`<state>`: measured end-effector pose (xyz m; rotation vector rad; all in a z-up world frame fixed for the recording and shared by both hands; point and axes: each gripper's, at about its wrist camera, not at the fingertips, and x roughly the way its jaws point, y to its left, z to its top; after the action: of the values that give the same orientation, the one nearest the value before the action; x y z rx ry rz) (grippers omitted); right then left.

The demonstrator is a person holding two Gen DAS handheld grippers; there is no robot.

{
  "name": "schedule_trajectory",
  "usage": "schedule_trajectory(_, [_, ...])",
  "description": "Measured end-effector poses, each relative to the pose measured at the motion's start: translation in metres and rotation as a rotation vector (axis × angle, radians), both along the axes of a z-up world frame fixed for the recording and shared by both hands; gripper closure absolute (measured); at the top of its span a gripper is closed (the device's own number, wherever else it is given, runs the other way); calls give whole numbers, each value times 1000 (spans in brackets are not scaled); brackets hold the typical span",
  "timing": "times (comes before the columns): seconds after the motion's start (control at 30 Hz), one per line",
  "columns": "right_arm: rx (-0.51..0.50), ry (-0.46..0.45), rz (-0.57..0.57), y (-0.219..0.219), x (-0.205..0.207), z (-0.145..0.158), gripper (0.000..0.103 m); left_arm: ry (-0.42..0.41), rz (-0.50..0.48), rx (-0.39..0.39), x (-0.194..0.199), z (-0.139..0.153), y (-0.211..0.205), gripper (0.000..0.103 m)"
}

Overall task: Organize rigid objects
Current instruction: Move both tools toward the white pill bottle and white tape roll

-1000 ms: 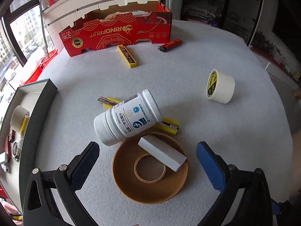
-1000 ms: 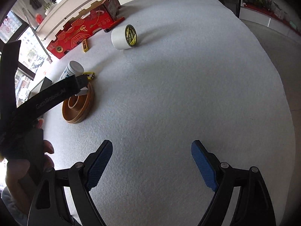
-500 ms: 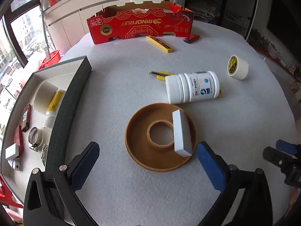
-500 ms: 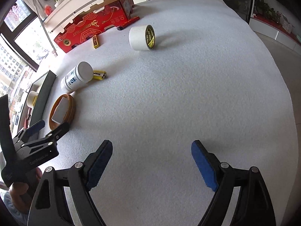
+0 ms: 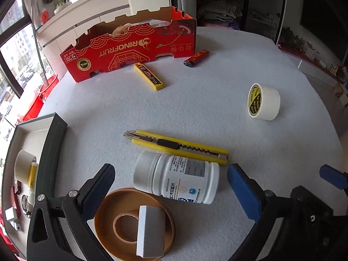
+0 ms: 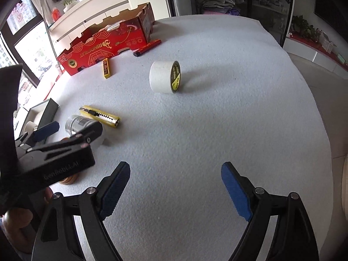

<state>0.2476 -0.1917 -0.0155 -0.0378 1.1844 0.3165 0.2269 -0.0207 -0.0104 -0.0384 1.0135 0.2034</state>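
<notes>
A white pill bottle (image 5: 178, 180) lies on its side between the open fingers of my left gripper (image 5: 171, 176); the pads stand clear of it. Just behind it lies a yellow utility knife (image 5: 178, 144). In front sits a brown ring-shaped holder (image 5: 108, 213) with a white block (image 5: 150, 232) across it. Farther off are a yellow blade box (image 5: 148, 76), a red lighter (image 5: 196, 58) and a white tape roll (image 5: 264, 102). My right gripper (image 6: 175, 189) hangs open over bare felt, with the tape roll (image 6: 165, 77) ahead and the left gripper (image 6: 74, 128) to its left.
A red cardboard carton (image 5: 130, 47) stands at the table's far side. A grey tray (image 5: 54, 139) at the left edge holds a tape roll, a hose clamp and small parts. The round table's edge (image 6: 315, 108) curves off to the right. A hand (image 6: 15, 219) holds the left gripper.
My left gripper moved forward over the brown holder, so the bottle now lies between its fingers. The right gripper shifted forward and leftward, and the tape roll looks nearer. Both stayed open.
</notes>
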Motion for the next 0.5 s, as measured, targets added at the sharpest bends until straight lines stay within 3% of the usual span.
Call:
schedule_trajectory(0.17, [26,-43,-46,11,30,4,16,11,-8,30,8,-10,-5,0])
schedule_trajectory(0.33, [11,-38,-13,41,64,-12,16,6,-22,40,13,-16,-11,0])
schedule_trajectory(0.43, [-26,-19,-3,54,82,-29,16,-2,-12,-14,15,-19,-6,0])
schedule_trajectory(0.5, [-51,-5,-1,57,91,-39,16,3,14,-96,15,-22,3,0])
